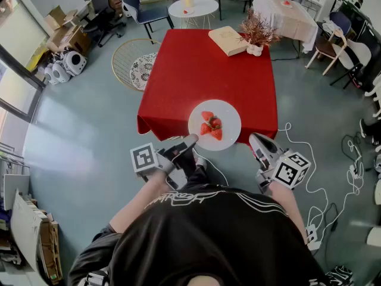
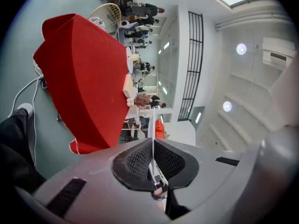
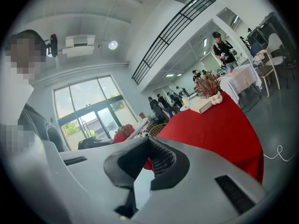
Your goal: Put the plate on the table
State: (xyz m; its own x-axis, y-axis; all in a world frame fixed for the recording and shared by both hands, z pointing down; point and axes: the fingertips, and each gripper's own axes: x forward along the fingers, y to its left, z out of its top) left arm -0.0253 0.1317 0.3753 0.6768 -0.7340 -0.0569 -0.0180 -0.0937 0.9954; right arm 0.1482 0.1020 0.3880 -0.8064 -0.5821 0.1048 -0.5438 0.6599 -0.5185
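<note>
1. The fingers of the left gripper [image 1: 191, 140] are pressed together on the near left rim of the plate [image 1: 226, 113]. In the left gripper view this rim [image 2: 153, 125] is seen edge-on, as a thin white line pinched between the ribbed pads.
2. The fingers of the right gripper [image 1: 258, 140] are spread somewhat and nothing is gripped between them. This gripper is held just beside the plate's right rim, with a small gap seen in the head view.
3. The plate is found at the near edge of the worktop [image 1: 202, 70], partly overhanging it, and strawberries [image 1: 211, 126] are carried at its middle.
4. Whether the plate is rested on the red cloth or held just above it cannot be told.
5. In the head view the pinched part of the rim is covered by the left fingers.
6. Open red cloth is seen between the plate and the far edge, where a book [image 1: 228, 40] and a dried plant in a white pot [image 1: 257, 34] are set towards the far right corner.
7. A white cable [image 1: 309, 165] is trailed over the floor beside the near right corner.
</note>
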